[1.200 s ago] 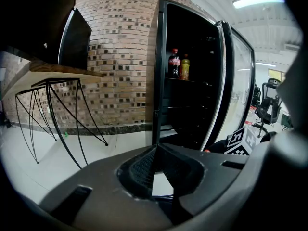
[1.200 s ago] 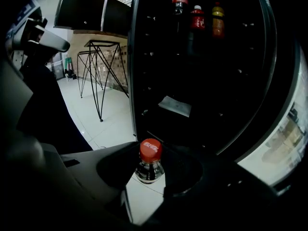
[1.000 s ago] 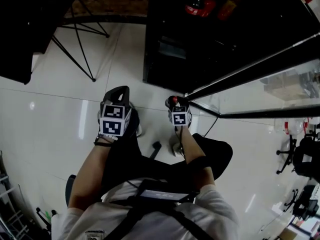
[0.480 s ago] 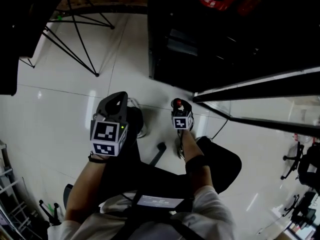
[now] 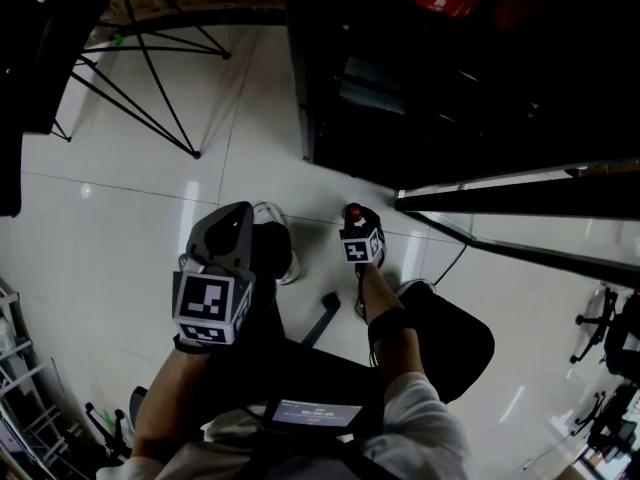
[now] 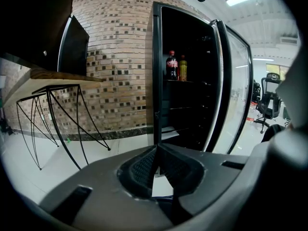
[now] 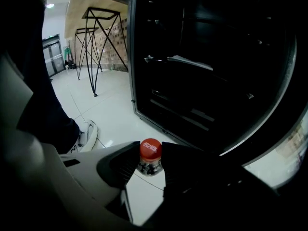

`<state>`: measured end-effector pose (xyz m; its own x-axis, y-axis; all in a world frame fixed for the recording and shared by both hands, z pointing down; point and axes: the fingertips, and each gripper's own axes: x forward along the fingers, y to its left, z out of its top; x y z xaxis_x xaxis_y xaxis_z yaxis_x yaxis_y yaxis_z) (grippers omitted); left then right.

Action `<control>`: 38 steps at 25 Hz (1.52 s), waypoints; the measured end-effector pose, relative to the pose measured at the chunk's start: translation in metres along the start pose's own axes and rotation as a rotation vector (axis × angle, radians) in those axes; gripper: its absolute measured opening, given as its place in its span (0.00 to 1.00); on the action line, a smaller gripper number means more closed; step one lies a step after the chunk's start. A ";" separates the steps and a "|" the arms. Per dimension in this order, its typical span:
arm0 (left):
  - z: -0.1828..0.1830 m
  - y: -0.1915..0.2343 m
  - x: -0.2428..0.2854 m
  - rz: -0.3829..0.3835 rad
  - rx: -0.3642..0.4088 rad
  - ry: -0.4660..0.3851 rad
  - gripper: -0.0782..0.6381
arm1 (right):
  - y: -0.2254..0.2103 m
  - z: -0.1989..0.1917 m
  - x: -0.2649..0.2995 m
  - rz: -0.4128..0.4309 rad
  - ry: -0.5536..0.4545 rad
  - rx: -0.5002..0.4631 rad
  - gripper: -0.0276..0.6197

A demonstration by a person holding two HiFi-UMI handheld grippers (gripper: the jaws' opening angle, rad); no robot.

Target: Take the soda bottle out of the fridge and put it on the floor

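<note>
Right gripper view showed the right gripper (image 7: 151,150) clamped on the soda bottle (image 7: 149,166) just under its red cap (image 7: 150,148). The neck sat squeezed between both pads, and the cap poked out level with the jaw tips. The rest of the bottle was hidden behind the jaws, so whether it touched the pale floor (image 7: 110,105) could not be told. The open fridge (image 7: 207,66) stood beyond the tips. The left gripper (image 6: 156,147) had its jaws pressed together, nothing between them.
</note>
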<state>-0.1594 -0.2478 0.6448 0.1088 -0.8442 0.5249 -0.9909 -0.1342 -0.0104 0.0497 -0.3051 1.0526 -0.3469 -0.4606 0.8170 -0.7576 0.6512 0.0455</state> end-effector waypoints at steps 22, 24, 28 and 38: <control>-0.001 -0.003 0.003 0.002 0.034 0.016 0.11 | 0.008 -0.027 0.026 0.012 0.071 -0.011 0.29; -0.001 -0.003 0.003 0.003 0.037 0.016 0.11 | 0.008 -0.025 0.027 0.014 0.071 -0.014 0.29; -0.001 -0.003 0.003 0.005 0.049 0.020 0.11 | 0.006 -0.026 0.027 0.022 0.088 -0.004 0.32; -0.004 -0.008 0.004 0.000 0.069 0.026 0.11 | -0.017 -0.006 -0.023 0.000 0.031 0.055 0.40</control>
<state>-0.1510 -0.2479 0.6500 0.1059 -0.8304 0.5470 -0.9830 -0.1704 -0.0683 0.0737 -0.3020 1.0367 -0.3304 -0.4413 0.8343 -0.7870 0.6168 0.0146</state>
